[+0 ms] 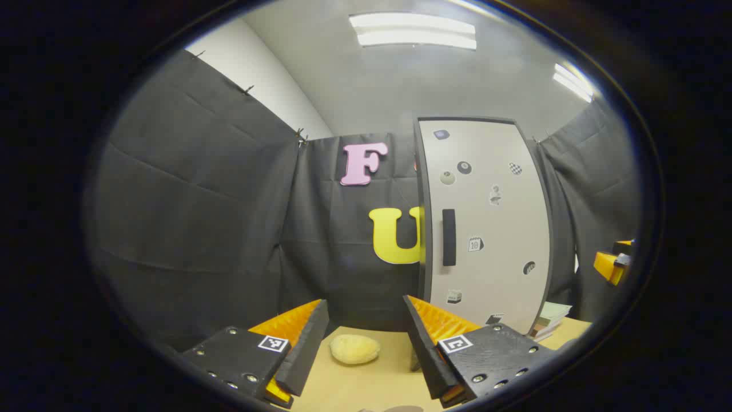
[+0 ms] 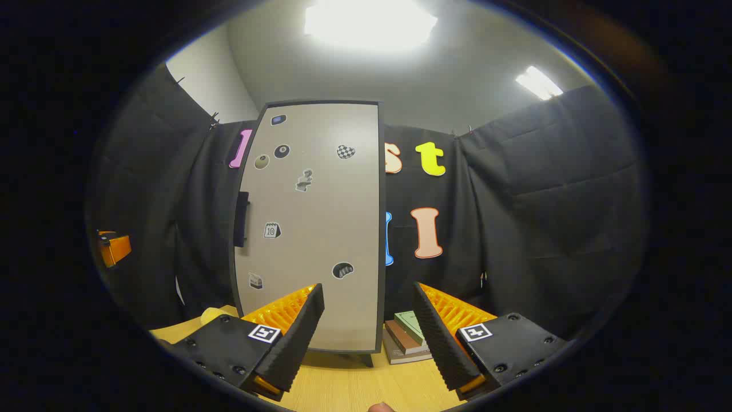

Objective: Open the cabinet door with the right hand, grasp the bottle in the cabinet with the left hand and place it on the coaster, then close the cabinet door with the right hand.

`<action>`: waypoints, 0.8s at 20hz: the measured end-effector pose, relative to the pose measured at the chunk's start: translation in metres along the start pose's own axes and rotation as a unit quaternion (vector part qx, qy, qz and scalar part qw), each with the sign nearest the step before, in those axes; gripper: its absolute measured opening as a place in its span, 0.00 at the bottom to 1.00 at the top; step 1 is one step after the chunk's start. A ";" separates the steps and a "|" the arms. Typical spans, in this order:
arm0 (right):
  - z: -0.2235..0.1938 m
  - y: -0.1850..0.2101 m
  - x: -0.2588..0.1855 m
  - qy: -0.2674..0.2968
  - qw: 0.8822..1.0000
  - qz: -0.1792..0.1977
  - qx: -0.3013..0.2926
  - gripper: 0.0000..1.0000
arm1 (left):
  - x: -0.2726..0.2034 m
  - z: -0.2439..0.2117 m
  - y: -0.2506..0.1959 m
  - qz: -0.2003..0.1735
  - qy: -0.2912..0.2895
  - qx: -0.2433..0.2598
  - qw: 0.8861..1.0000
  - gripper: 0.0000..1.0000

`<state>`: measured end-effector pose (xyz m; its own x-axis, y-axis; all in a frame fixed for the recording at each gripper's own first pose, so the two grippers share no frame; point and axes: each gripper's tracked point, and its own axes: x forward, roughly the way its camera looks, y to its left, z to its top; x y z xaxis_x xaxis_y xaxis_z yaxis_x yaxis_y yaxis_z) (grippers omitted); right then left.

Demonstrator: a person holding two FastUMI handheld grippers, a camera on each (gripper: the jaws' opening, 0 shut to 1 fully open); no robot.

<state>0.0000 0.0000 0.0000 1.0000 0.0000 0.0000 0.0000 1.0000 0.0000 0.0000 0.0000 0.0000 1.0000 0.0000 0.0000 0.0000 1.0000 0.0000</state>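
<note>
Both grippers, left gripper (image 1: 366, 329) and right gripper (image 2: 369, 315), gape empty; closed cabinet door (image 2: 311, 229) hides the bottle.

Staged recording booth, not real home. Black cloth wall (image 2: 543, 189) pinned up on all sides, plain white ceiling with strip lights (image 1: 414, 31). Light wooden worktop (image 2: 343, 389) carries small sticker-covered cabinet (image 2: 314, 229), door shut, and stack of books (image 2: 407, 339) beside it.

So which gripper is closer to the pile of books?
The right gripper. The books lie just past its open fingers, beside the cabinet. From the left gripper, the books sit farther off, behind the cabinet's far side.
</note>
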 end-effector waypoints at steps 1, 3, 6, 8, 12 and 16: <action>0.000 -0.001 0.000 0.000 1.000 -0.003 0.002 0.98 | 0.001 0.000 -0.001 -0.002 0.000 0.002 1.000 0.77; -0.002 -0.001 0.000 0.001 1.000 -0.003 0.004 0.98 | 0.004 0.000 -0.001 -0.006 0.000 0.011 1.000 0.80; -0.005 -0.004 0.000 0.004 1.000 -0.008 0.005 0.98 | 0.007 -0.001 -0.003 -0.009 0.000 0.020 1.000 0.77; -0.006 -0.005 0.001 0.008 1.000 -0.010 0.011 0.98 | 0.007 0.000 -0.002 -0.009 0.000 0.025 1.000 0.80; -0.006 -0.008 0.004 0.010 1.000 -0.014 0.017 0.93 | 0.007 0.002 -0.003 -0.010 -0.001 0.029 1.000 0.77; -0.001 -0.006 0.007 0.012 0.999 -0.010 0.029 0.93 | 0.007 0.004 -0.005 -0.016 0.001 0.030 0.999 0.80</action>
<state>0.0073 -0.0058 -0.0013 0.9995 -0.0187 -0.0250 0.0201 0.9982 0.0568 0.0069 -0.0045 0.0037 0.9995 -0.0316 -0.0037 0.0317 0.9977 0.0593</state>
